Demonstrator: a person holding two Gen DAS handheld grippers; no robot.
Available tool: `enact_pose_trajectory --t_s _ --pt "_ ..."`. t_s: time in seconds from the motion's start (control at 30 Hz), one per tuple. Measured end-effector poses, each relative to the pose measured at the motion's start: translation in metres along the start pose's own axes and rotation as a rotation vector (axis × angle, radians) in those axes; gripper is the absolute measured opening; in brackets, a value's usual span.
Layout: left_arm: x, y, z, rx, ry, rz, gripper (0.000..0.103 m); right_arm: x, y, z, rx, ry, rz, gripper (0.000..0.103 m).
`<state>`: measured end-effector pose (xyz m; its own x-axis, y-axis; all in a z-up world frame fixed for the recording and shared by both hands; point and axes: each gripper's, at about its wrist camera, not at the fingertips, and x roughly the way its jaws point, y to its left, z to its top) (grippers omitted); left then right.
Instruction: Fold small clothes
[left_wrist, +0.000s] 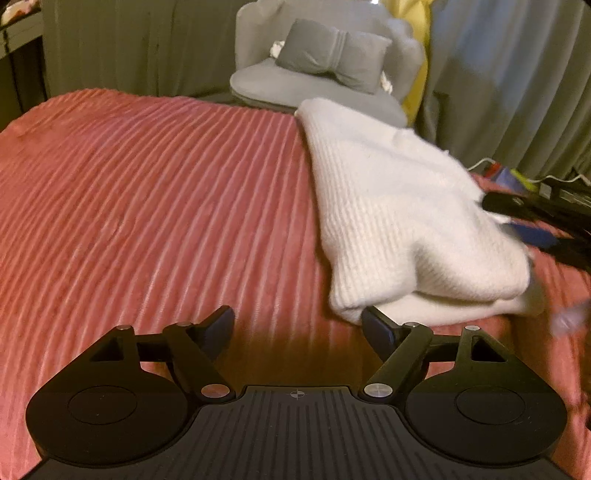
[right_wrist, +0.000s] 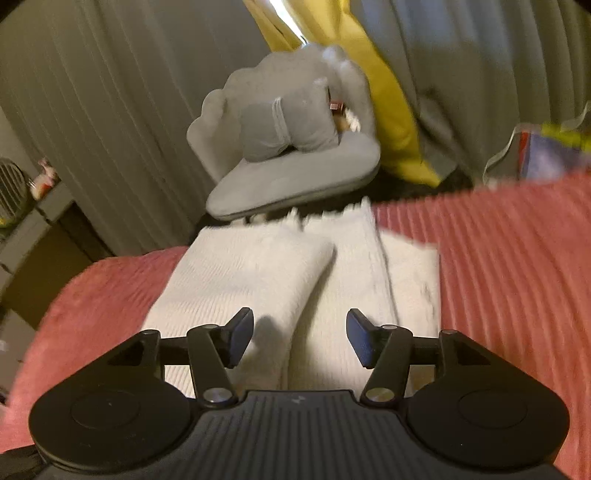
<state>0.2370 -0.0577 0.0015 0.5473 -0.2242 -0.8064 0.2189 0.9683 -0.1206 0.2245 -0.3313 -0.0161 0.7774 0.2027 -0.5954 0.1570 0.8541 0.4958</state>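
1. Closest to the lens in the left wrist view is the left gripper (left_wrist: 298, 330), jaws spread wide with nothing between them, just bare pink ribbed bedspread (left_wrist: 147, 206) underneath. Its right fingertip (left_wrist: 376, 326) sits right at the near corner of the white knit garment (left_wrist: 402, 221); touching or not is too close to call.
2. The right gripper (right_wrist: 300, 338) is about half open over the white knit garment (right_wrist: 266, 280), pads clear of the cloth, so it's not gripping anything.
3. The garment lies folded in layers on the pink ribbed bedspread (right_wrist: 498, 266), reaching toward the bed's far edge.
4. Past the bed there's a grey floor chair (left_wrist: 317, 88) with a grey bow-shaped cushion (left_wrist: 332, 55) on it, grey curtains (left_wrist: 122, 44) behind, and something yellow (right_wrist: 391, 99) hanging beside them.
5. In the left view, dark and blue objects (left_wrist: 539, 221) poke out from behind the garment's right edge, blurred and partly hidden.
6. The right view is motion-smeared, so the fold edges look soft.
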Motion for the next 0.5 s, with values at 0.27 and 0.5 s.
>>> enact_pose_trajectory --t_s 0.27,0.5 --pt "0.002 -0.002 0.002 -0.02 -0.003 0.014 0.084 0.01 -0.028 -0.015 0.212 0.137 0.228 0.058" --pt "0.01 -0.004 0.006 0.018 0.015 0.037 0.087 0.037 -0.032 -0.006 0.32 0.187 0.302 0.058"
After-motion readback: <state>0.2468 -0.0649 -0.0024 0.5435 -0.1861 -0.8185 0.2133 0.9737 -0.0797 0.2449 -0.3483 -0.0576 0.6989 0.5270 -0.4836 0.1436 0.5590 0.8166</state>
